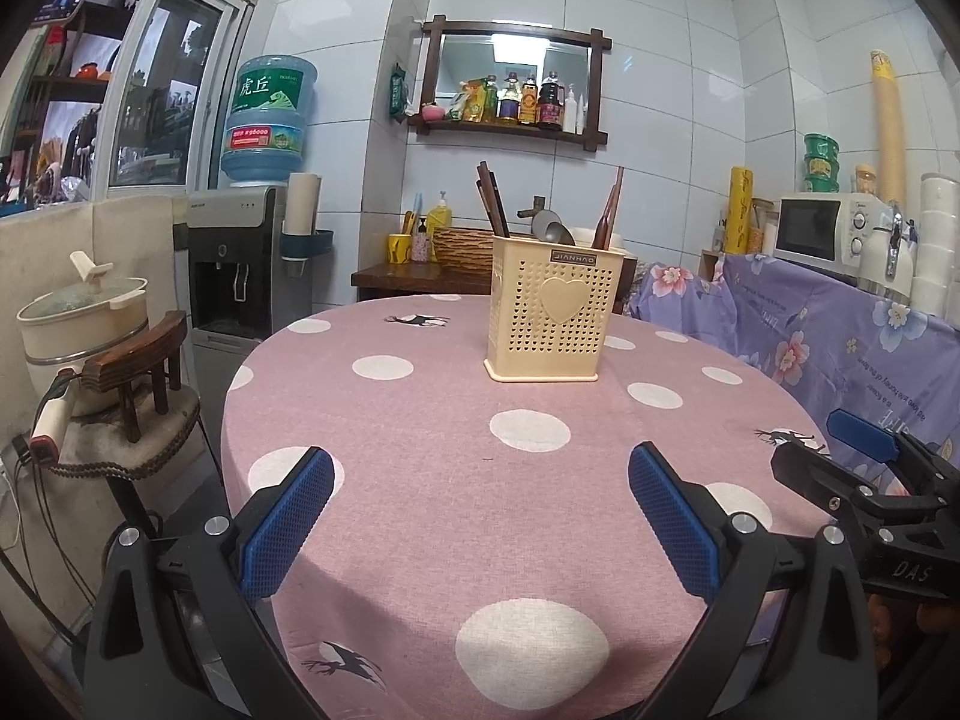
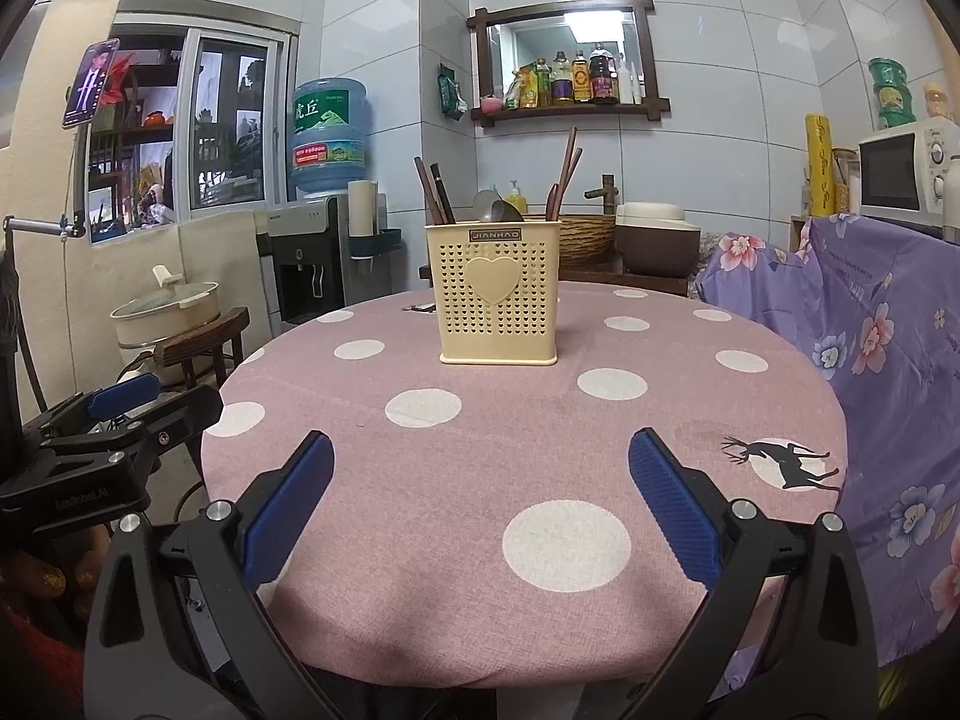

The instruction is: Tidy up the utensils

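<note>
Cream plastic holder (image 2: 499,291), mid-table, chopsticks (image 2: 436,191) and spoon (image 2: 493,207) upright inside for tidy storage.
My left gripper (image 1: 480,525) and right gripper (image 2: 480,510) hover wide apart, empty, at the near table (image 2: 540,438) edge, clear of everything.

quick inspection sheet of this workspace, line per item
surface: round table under a pink polka-dot cloth with deer prints
job's things: cream perforated holder upright mid-table; dark chopsticks and a metal spoon stand in it
clutter: nothing seen loose on the cloth
grippers: left gripper and right gripper both open, holding nothing, over the near edge
cables: cords hang beside the stool at left
surroundings: water dispenser, microwave, wall shelf of bottles
</note>
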Demonstrator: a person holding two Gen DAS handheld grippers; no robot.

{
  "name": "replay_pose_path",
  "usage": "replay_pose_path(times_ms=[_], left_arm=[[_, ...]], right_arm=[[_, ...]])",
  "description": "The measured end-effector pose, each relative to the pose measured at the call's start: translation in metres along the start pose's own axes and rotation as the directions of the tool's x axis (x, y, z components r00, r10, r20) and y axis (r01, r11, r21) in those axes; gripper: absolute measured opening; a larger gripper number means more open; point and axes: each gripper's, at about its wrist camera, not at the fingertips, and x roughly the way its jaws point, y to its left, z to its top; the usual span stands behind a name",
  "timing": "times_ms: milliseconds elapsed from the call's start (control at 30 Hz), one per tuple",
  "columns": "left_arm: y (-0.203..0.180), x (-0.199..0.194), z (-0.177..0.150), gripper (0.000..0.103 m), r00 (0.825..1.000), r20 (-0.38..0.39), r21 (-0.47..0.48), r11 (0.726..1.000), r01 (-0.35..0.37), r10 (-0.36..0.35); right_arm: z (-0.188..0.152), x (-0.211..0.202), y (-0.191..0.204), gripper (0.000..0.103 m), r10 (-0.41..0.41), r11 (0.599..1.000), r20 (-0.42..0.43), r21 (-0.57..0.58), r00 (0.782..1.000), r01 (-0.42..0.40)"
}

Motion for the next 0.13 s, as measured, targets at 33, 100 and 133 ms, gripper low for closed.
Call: replay_pose_path(times_ms=[33, 100, 133], left_arm=[[0.0001, 0.0004, -0.0002, 0.098, 1.0, -0.002, 0.0, 1.0, -0.001, 0.001], [0.0003, 0.0002, -0.0006, 0.098, 1.0, -0.004, -0.001, 1.0, 0.0, 0.0], [-0.0004, 0.0003, -0.0009, 0.098, 1.0, -0.006, 0.0, 1.0, 0.0, 0.0]], right_arm=[[0.0002, 0.0004, -0.0003, 0.097, 0.0, 1.0, -0.001, 0.001, 1.0, 0.0], [0.0, 0.0004, -0.0005, 0.097, 0.002, 1.0, -0.003, 0.003, 1.0, -0.002], [-0.0002, 0.0003, -0.0005, 0.097, 0.002, 1.0, -0.004, 0.003, 1.0, -0.002]])
